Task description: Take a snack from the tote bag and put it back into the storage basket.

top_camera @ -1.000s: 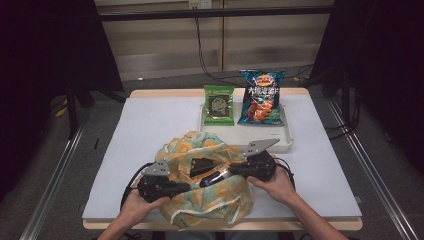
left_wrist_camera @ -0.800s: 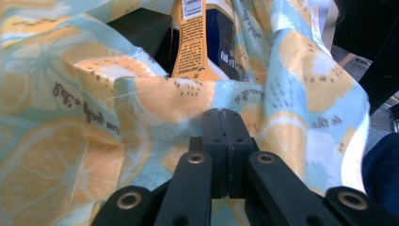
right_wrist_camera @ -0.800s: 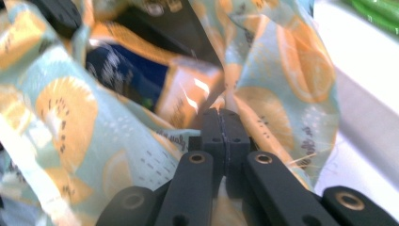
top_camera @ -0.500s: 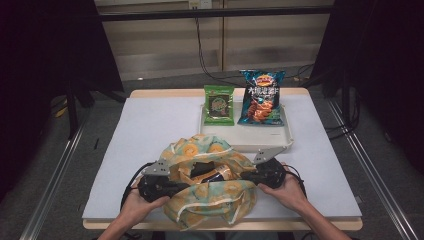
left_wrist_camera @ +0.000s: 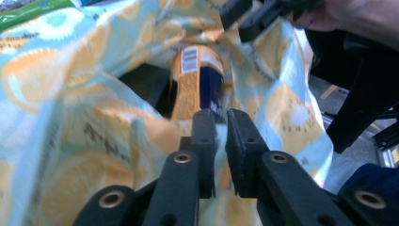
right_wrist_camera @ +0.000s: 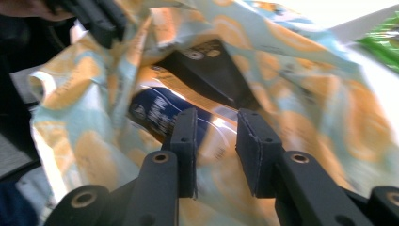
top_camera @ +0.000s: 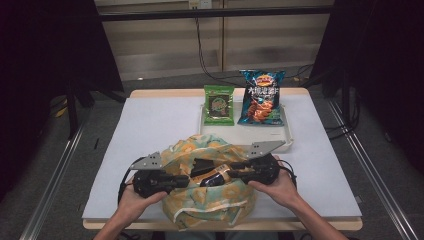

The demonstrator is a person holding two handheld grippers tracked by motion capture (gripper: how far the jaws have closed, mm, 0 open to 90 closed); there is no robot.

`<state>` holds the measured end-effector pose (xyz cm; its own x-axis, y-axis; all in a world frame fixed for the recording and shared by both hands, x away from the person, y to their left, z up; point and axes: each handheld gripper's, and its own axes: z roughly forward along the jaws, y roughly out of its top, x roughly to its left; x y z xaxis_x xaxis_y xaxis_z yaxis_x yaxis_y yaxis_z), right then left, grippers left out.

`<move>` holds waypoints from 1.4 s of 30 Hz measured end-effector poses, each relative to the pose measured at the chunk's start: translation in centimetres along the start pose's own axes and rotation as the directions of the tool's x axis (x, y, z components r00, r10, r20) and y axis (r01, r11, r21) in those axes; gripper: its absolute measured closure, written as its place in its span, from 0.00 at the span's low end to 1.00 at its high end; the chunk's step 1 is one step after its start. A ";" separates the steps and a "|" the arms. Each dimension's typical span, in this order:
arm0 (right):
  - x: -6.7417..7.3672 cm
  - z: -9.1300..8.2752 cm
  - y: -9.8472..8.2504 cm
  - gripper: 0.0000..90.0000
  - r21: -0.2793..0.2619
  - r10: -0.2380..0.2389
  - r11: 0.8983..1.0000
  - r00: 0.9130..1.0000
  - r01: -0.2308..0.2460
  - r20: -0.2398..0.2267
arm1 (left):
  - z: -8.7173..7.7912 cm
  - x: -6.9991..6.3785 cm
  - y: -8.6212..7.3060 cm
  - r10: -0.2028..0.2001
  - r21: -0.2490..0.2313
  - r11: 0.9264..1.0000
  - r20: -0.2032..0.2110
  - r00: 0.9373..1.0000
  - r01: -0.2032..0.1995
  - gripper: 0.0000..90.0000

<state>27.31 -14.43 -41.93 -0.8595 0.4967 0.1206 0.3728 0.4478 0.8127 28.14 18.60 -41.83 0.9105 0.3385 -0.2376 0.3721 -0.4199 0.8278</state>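
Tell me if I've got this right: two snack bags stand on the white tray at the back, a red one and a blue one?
Not quite. The high view shows a green snack bag, not a red one, beside the blue chip bag on the white tray.

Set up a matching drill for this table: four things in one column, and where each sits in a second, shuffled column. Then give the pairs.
Things
1. green snack packet
2. blue chip bag
3. orange-and-blue packet
4. white tray

Places
A. inside the open patterned cloth bag
B. on the tray, right side in the high view
C. on the table beyond the cloth bag
D. on the tray, left side in the high view

Pairs: 1-D, 2-B, 3-A, 4-C
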 end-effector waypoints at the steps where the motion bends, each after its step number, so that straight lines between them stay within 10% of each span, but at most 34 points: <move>1: 0.0 0.3 0.1 0.77 0.006 -0.002 1.000 1.000 0.002 -0.006 | 0.3 0.2 0.2 -0.005 -0.002 1.000 -0.002 1.000 0.005 0.83; 19: -0.1 4.6 1.3 0.65 0.080 -0.062 0.995 0.997 0.066 -0.052 | 2.4 -0.2 -1.5 0.131 0.157 0.980 -0.038 0.991 -0.123 0.51; 27: 0.1 4.9 1.4 0.62 0.092 -0.075 0.993 0.996 0.079 -0.043 | 1.4 0.1 -1.5 0.150 0.176 0.974 -0.034 0.988 -0.142 0.98; 42: 0.6 5.0 1.5 0.62 0.110 -0.119 0.986 0.993 0.121 -0.029 | -1.7 -0.4 -4.3 0.099 0.202 0.975 -0.045 0.994 -0.088 1.00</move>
<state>29.11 -9.77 -43.45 -0.9074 0.4184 0.0396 0.3021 0.5839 0.7536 25.86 21.74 -44.40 0.9339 0.3325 -0.1312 0.3189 -0.6093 0.7260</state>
